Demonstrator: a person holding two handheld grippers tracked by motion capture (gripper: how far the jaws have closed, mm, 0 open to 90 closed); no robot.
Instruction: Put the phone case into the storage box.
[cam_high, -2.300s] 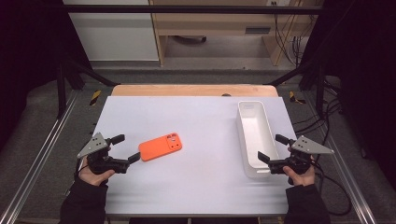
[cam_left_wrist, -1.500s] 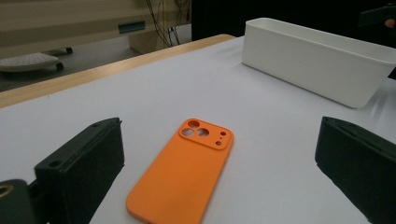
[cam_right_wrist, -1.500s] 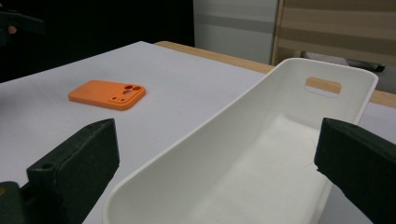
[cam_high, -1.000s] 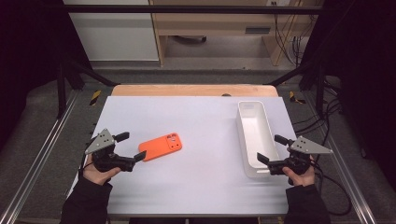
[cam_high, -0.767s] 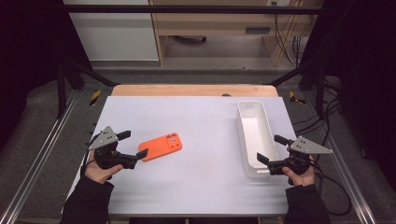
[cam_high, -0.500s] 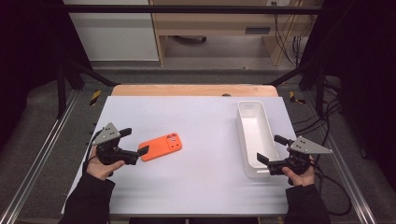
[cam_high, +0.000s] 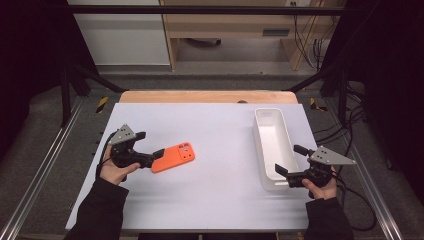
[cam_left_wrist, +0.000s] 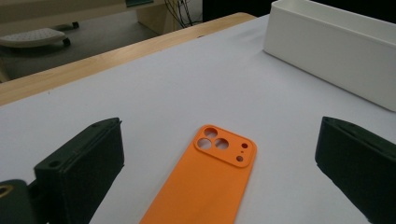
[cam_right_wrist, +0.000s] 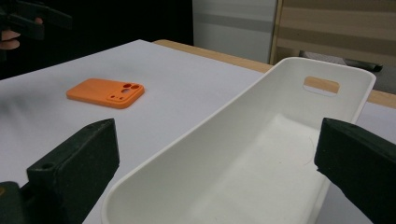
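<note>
The left gripper (cam_high: 151, 148) is wide open, with one jaw on each side of the near end of the orange phone case (cam_high: 173, 157), but not touching it yet. The case lies flat on the white table (cam_high: 215, 125), and its long side points straight away from this gripper toward the white bin (cam_high: 272, 145), so the left hand is much nearer and nothing is in the way. The right gripper (cam_high: 285, 161) is wide open too, sitting at the near end of the bin, far from the case.
</note>
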